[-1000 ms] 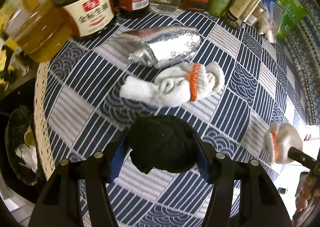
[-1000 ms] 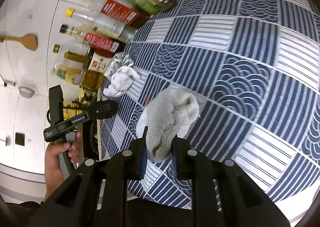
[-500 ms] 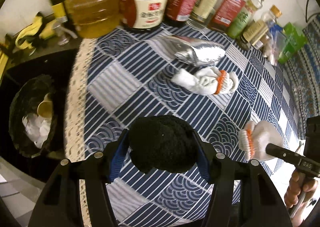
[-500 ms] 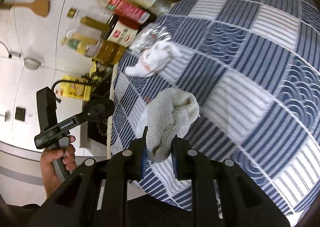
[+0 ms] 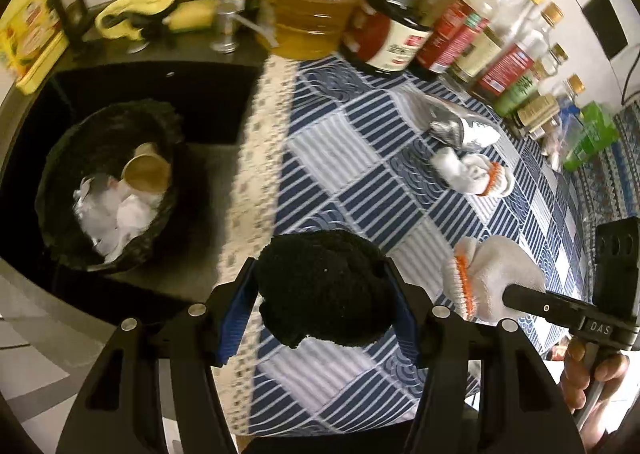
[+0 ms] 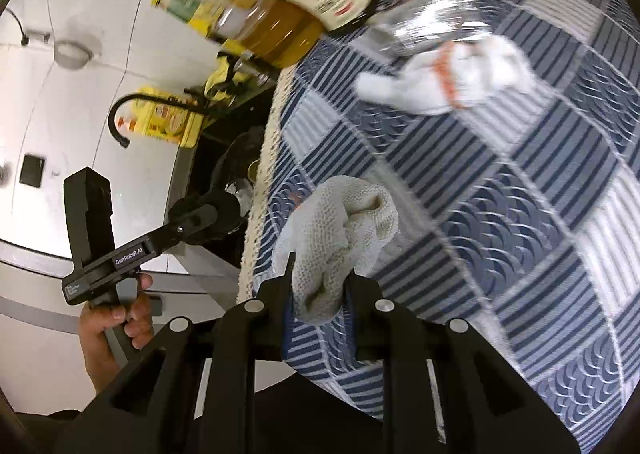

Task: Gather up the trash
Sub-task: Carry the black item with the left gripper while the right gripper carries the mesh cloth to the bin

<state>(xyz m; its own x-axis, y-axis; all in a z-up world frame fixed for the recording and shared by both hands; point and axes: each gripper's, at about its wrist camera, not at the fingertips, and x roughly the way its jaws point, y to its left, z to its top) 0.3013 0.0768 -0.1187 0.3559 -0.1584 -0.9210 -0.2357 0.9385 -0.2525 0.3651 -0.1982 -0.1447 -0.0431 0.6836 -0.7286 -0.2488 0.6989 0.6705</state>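
Note:
My left gripper [image 5: 320,294] is shut on a black knitted wad [image 5: 324,290], held above the table's left edge. A black-lined trash bin [image 5: 60,158] with white paper and a paper cup inside stands lower left, below the table. My right gripper [image 6: 318,278] is shut on a grey-white work glove [image 6: 340,230], which also shows in the left wrist view [image 5: 496,278]. A second white glove with an orange cuff [image 5: 476,174] and a silver foil bag [image 5: 460,126] lie on the blue patterned tablecloth [image 5: 352,158]; the glove also shows in the right wrist view [image 6: 452,74].
A row of sauce and oil bottles [image 5: 400,34] lines the table's far edge. A dark counter with a yellow cloth [image 5: 136,14] and a yellow box [image 5: 28,42] lies behind the bin. A green packet [image 5: 592,134] sits at the far right.
Both grippers have swung left toward the table's edge with their loads. The trash bin has come further into the left wrist view. The glove and foil bag on the table lie as before.

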